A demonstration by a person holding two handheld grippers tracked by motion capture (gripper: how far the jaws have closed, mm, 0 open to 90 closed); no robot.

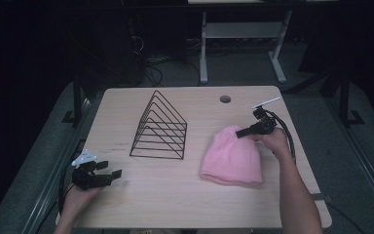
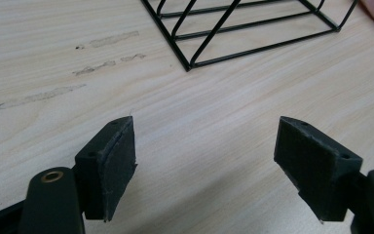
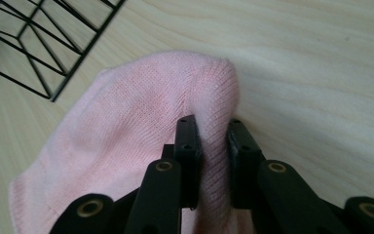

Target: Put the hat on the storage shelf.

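The high view looks down on the table [image 1: 175, 195]; both gripper views skim it close, sharing the rack [image 1: 159, 127].

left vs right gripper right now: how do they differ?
The left gripper has its jaws spread wide with nothing between them; the right gripper is shut on a fold of the pink knit hat. The left sits near the table's front left corner, short of the black wire rack; the right is at the hat's far end. Both are hand-held with black jaws.
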